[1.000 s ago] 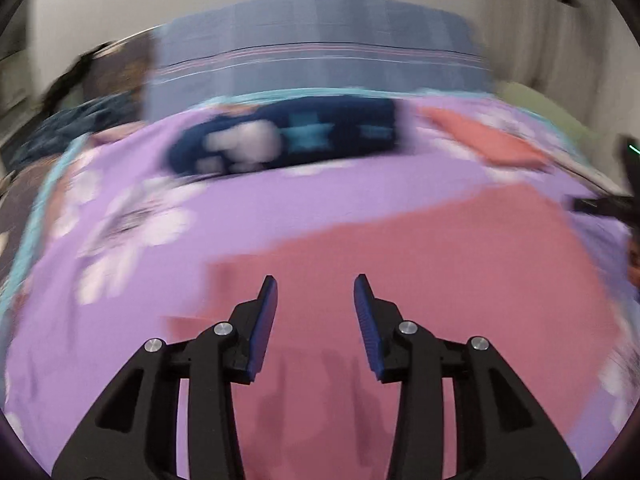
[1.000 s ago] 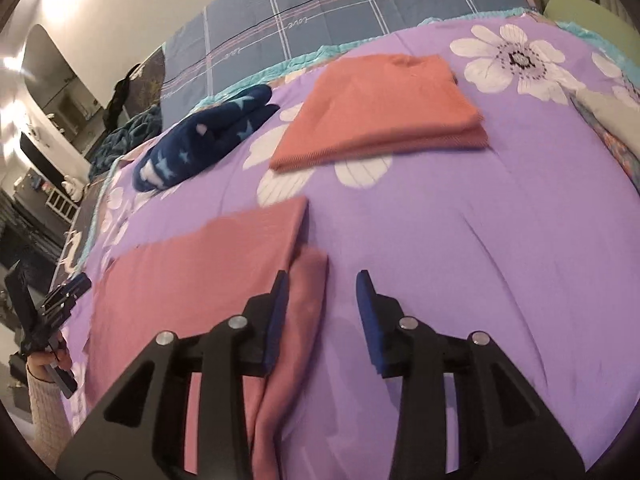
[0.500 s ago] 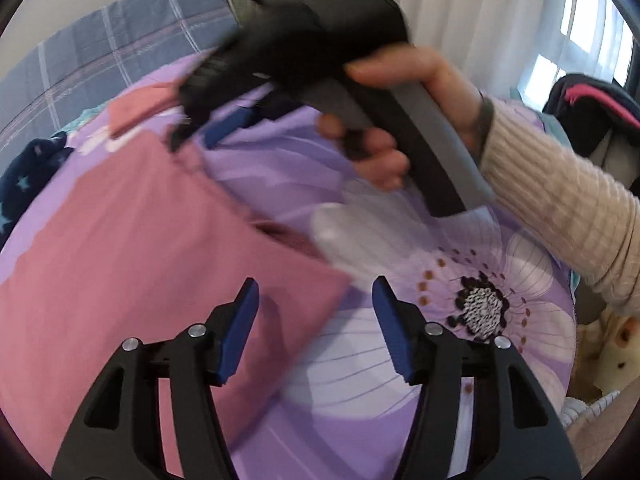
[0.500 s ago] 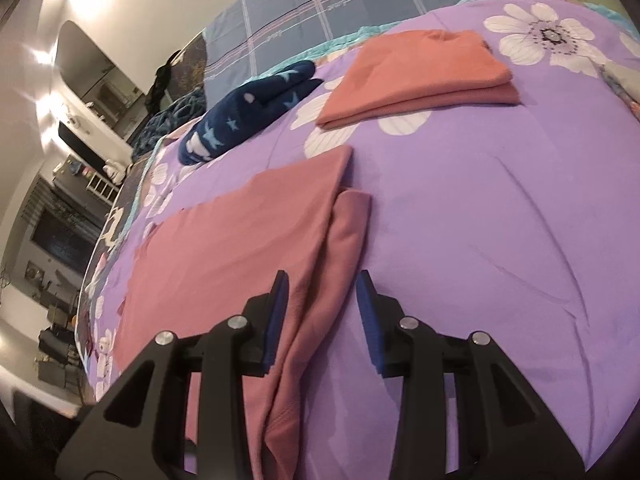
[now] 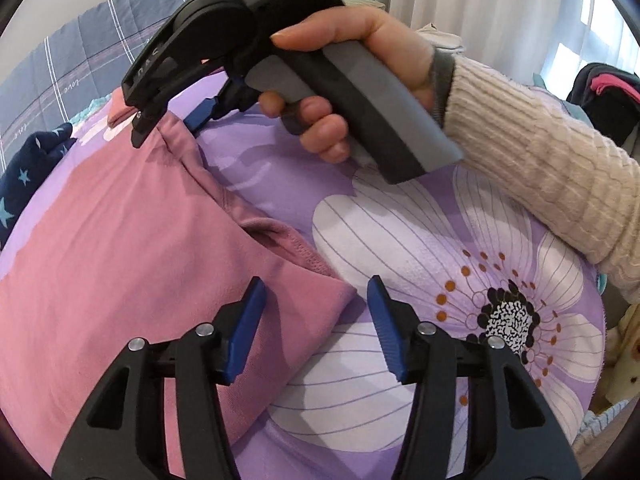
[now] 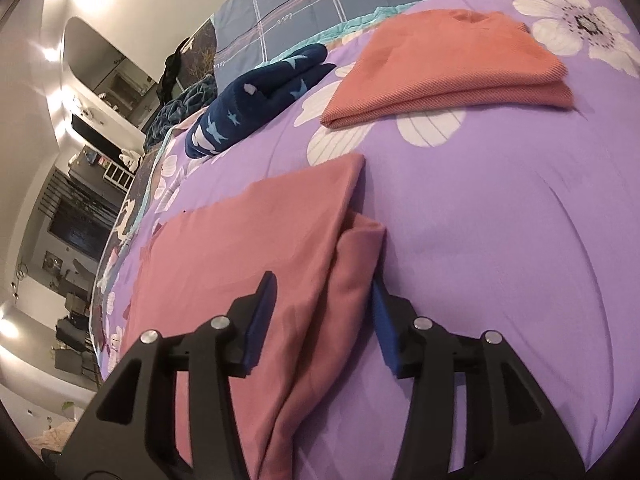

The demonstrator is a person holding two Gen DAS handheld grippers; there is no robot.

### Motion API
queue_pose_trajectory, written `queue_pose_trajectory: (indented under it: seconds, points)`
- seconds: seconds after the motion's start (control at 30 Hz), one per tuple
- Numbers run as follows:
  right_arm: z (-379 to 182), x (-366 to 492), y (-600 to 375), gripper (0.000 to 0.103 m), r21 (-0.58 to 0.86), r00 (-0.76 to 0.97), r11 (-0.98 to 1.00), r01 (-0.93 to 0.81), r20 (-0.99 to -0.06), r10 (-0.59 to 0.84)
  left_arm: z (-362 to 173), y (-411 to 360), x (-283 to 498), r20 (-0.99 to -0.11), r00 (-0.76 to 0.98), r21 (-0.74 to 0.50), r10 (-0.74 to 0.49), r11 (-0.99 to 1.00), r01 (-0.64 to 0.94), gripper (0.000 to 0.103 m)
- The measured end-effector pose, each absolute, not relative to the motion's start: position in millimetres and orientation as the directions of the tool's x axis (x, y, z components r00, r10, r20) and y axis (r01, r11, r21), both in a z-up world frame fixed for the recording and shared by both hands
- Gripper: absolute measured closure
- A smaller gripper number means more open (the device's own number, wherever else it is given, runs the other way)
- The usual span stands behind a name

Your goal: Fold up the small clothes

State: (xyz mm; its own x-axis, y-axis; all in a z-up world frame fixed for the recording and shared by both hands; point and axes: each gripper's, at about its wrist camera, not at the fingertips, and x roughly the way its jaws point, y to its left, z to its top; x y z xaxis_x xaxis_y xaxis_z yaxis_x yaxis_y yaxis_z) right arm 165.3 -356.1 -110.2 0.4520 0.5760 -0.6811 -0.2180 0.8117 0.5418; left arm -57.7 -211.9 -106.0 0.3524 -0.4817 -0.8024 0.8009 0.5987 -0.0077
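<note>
A purple flowered bedspread covers the bed. On it a pink garment lies flat, partly folded (its long folded edge faces the grippers). The left gripper hovers over the garment's near corner, jaws apart and closing, the corner between them but unpressed. The right gripper, held in a person's hand, straddles the folded edge farther along, jaws apart and opening, pads not pressing the cloth.
</note>
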Motion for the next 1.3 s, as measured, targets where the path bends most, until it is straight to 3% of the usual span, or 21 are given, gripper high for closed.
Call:
queue_pose_trajectory:
  seconds: [0.17, 0.3, 0.5, 0.63, 0.77, 0.97, 1.07, 1.1, 1.13, 1.2, 1.3]
  points:
    - [-115.8, 172.6, -357.7, 0.055, 0.559, 0.455, 0.796, -0.232, -0.661, 0.597, -108.3, -213.1, -53.7, -0.806, 0.351, -0.005, -0.476, 0.599, 0.801, 0.050]
    - [-119.3, 171.4, -364.1, 0.055, 0.588, 0.460, 0.773, -0.240, -0.632, 0.624, -108.9, -214.6, -53.0, -0.808, 0.368, 0.023, -0.460, 0.600, 0.800, 0.057]
    - [-120.3, 166.3, -362.1, 0.052, 0.563, 0.481, 0.780, -0.274, -0.622, 0.618, -108.3, -218.2, -63.4, -0.811, 0.410, 0.100, -0.418, 0.591, 0.801, 0.056]
    - [-120.4, 165.1, -360.3, 0.050, 0.554, 0.488, 0.780, -0.290, -0.616, 0.618, -109.3, -221.9, -56.8, -0.814, 0.398, 0.088, -0.423, 0.587, 0.805, 0.058]
    - [-120.7, 164.6, -361.3, 0.049, 0.556, 0.489, 0.777, -0.295, -0.611, 0.623, -103.5, -219.2, -45.1, -0.806, 0.344, -0.006, -0.481, 0.589, 0.808, 0.096]
    - [-121.0, 166.3, -361.0, 0.049, 0.556, 0.487, 0.776, -0.299, -0.610, 0.625, -101.0, -217.0, -43.3, -0.797, 0.323, -0.038, -0.511, 0.576, 0.816, 0.098]
    - [-120.2, 172.1, -357.1, 0.059, 0.539, 0.490, 0.789, -0.294, -0.624, 0.609, -101.4, -218.8, -44.2, -0.796, 0.320, -0.034, -0.514, 0.565, 0.825, 0.098]
    - [-120.4, 175.0, -354.6, 0.078, 0.526, 0.490, 0.800, -0.288, -0.637, 0.595, -101.5, -218.9, -44.7, -0.796, 0.319, -0.035, -0.515, 0.564, 0.825, 0.098]
    - [-121.1, 177.4, -352.8, 0.090, 0.513, 0.488, 0.811, -0.281, -0.652, 0.581, -101.5, -218.7, -44.4, -0.795, 0.317, -0.038, -0.517, 0.564, 0.825, 0.098]
    - [-121.8, 179.9, -352.6, 0.093, 0.524, 0.481, 0.808, -0.267, -0.654, 0.583, -100.5, -217.2, -44.6, -0.791, 0.314, -0.044, -0.525, 0.560, 0.827, 0.098]
    - [-104.2, 170.2, -358.5, 0.094, 0.557, 0.532, 0.774, -0.301, -0.576, 0.621, -98.3, -215.9, -46.2, -0.784, 0.313, -0.047, -0.537, 0.554, 0.831, 0.098]
